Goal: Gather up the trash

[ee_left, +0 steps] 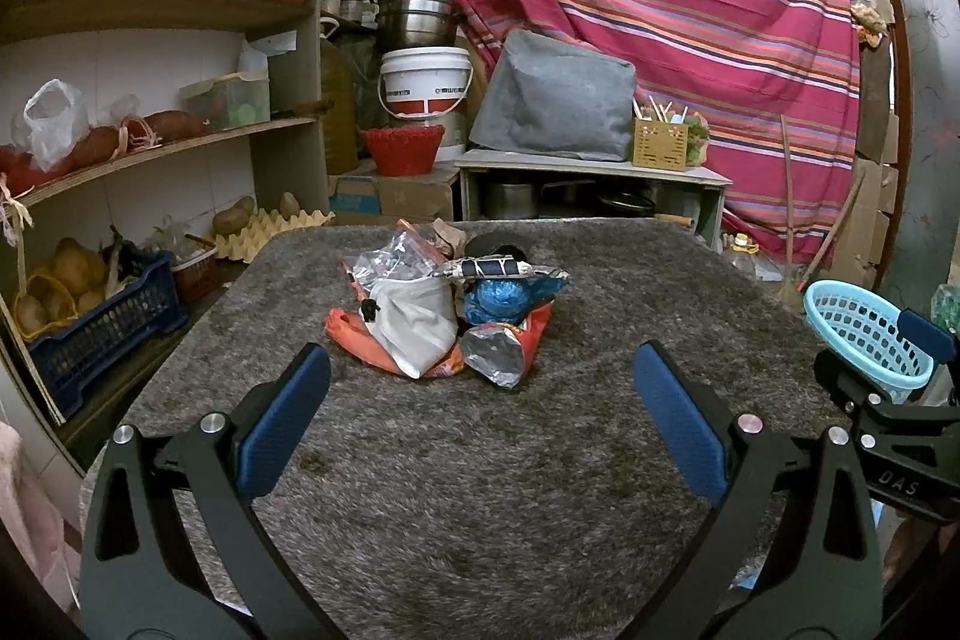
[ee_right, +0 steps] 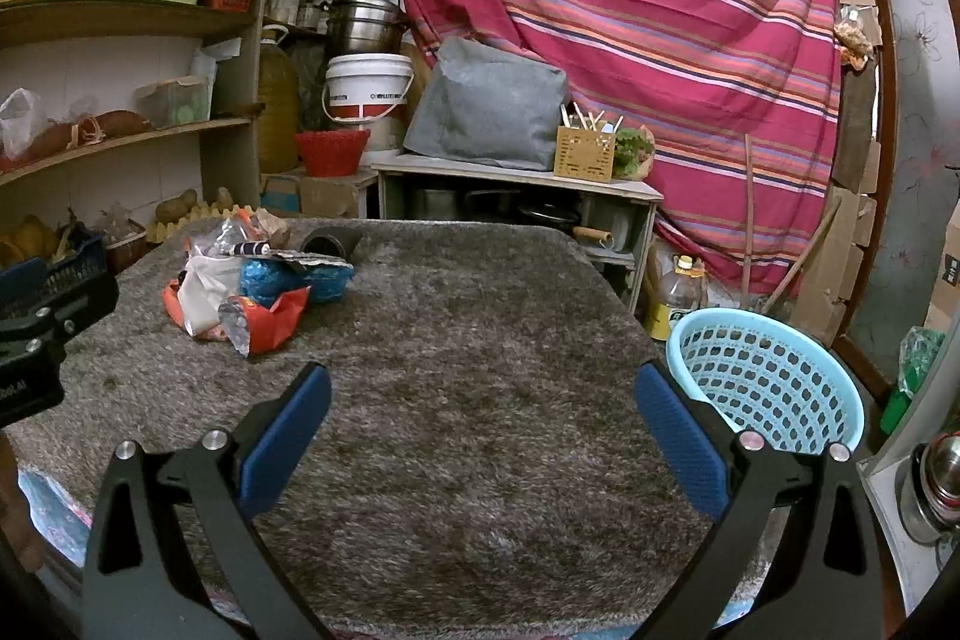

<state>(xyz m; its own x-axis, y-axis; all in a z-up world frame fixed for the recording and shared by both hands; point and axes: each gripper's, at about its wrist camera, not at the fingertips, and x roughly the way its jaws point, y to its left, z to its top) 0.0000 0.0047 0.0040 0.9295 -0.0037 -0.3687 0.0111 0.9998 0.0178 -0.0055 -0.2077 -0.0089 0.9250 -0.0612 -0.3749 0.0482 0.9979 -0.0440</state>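
Observation:
A pile of trash (ee_left: pixel 447 304) lies on the grey shaggy table (ee_left: pixel 480 460): a white bag (ee_left: pixel 414 325), orange wrappers, a foil-lined red packet (ee_left: pixel 504 349), a crumpled blue bag (ee_left: pixel 504 298) and a dark cup (ee_left: pixel 495 247). The pile also shows in the right wrist view (ee_right: pixel 252 286), at the table's far left. My left gripper (ee_left: pixel 480 370) is open and empty, just short of the pile. My right gripper (ee_right: pixel 480 388) is open and empty over bare table. A light blue basket (ee_right: pixel 765 376) stands at the table's right edge, beside my right finger; it also shows in the left wrist view (ee_left: pixel 864 334).
Wooden shelves (ee_left: pixel 150 142) with crates, bags and egg trays stand on the left. Behind the table are a low cabinet (ee_left: pixel 594 172) with a grey cover, a white bucket (ee_left: pixel 426 82) and a red striped cloth (ee_left: pixel 660 10). An oil bottle (ee_right: pixel 675 298) stands on the floor at the right.

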